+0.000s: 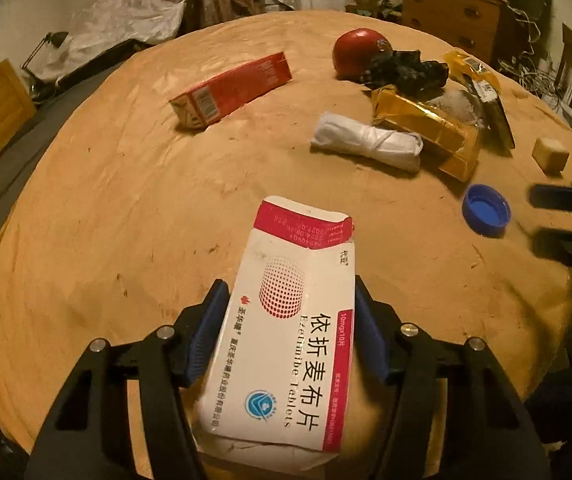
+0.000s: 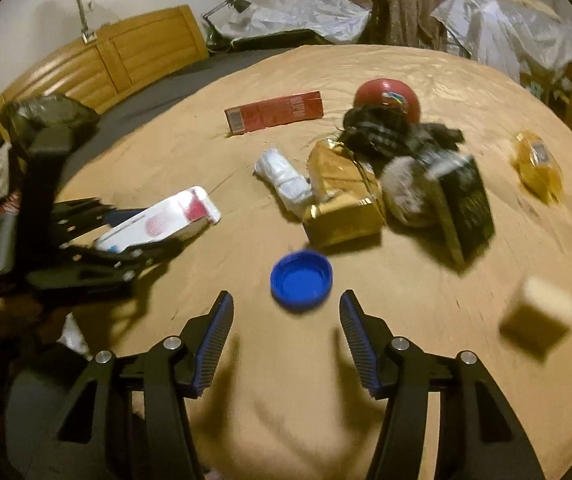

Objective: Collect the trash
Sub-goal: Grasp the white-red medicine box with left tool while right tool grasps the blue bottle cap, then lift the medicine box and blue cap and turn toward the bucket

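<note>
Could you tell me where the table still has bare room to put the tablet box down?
The table is bare left of the tablet box in the left gripper, below the red carton. It is crowded right of the white roll: gold packet, black wrapper, blue cap ahead of the open right gripper.

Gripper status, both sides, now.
Left gripper: shut on the white tablet box.
Right gripper: open, holding nothing; the blue bottle cap lies just ahead of it.

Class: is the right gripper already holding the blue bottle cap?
No, the blue cap lies on the table ahead of the open right gripper.
</note>
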`<state>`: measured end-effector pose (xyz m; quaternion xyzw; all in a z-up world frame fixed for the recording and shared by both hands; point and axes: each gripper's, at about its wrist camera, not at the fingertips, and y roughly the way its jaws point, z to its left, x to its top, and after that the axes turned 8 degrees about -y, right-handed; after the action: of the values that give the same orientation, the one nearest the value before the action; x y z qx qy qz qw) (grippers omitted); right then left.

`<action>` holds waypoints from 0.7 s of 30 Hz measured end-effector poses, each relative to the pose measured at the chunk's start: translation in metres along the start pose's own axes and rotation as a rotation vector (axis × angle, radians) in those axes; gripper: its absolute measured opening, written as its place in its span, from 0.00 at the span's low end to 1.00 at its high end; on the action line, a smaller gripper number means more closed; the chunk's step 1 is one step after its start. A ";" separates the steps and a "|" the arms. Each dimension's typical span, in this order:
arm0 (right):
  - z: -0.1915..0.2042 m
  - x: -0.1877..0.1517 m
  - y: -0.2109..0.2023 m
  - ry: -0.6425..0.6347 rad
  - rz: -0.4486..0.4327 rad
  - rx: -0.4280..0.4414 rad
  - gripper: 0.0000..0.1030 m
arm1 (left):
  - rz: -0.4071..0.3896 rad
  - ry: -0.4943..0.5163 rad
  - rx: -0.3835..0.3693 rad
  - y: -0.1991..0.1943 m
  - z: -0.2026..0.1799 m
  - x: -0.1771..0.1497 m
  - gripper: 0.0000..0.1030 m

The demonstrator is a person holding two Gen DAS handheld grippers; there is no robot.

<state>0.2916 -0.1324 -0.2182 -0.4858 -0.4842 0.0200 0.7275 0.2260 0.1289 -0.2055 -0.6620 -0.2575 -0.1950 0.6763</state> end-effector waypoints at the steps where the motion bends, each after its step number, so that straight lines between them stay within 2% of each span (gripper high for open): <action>1: 0.002 0.005 0.008 -0.015 0.009 -0.018 0.56 | -0.001 -0.008 0.006 0.002 0.001 -0.002 0.61; 3: 0.003 0.010 0.019 -0.028 0.025 -0.039 0.55 | -0.010 -0.034 0.021 0.002 0.006 -0.005 0.72; 4: 0.004 0.012 0.024 -0.036 0.035 -0.055 0.53 | -0.007 -0.048 0.011 0.002 0.008 -0.005 0.72; 6: 0.004 0.012 0.033 -0.035 0.057 -0.076 0.43 | -0.009 -0.059 0.008 0.002 0.009 -0.006 0.72; 8: 0.005 0.009 0.038 -0.033 0.065 -0.089 0.40 | -0.014 -0.064 0.010 0.002 0.007 -0.007 0.67; 10: 0.006 0.006 0.040 -0.026 0.054 -0.091 0.40 | -0.020 -0.081 0.005 0.001 0.006 -0.006 0.58; 12: 0.005 0.004 0.037 -0.013 0.041 -0.094 0.39 | -0.031 -0.085 0.028 -0.001 0.001 -0.006 0.55; 17: 0.006 -0.006 0.005 0.015 -0.031 -0.111 0.39 | -0.065 -0.109 0.057 -0.014 -0.004 -0.008 0.53; 21: 0.009 -0.013 -0.034 0.029 -0.098 -0.140 0.39 | -0.139 -0.131 0.061 -0.044 -0.015 -0.007 0.53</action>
<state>0.2636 -0.1509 -0.2014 -0.5115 -0.4968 -0.0567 0.6988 0.1948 0.1110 -0.1749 -0.6331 -0.3524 -0.1897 0.6626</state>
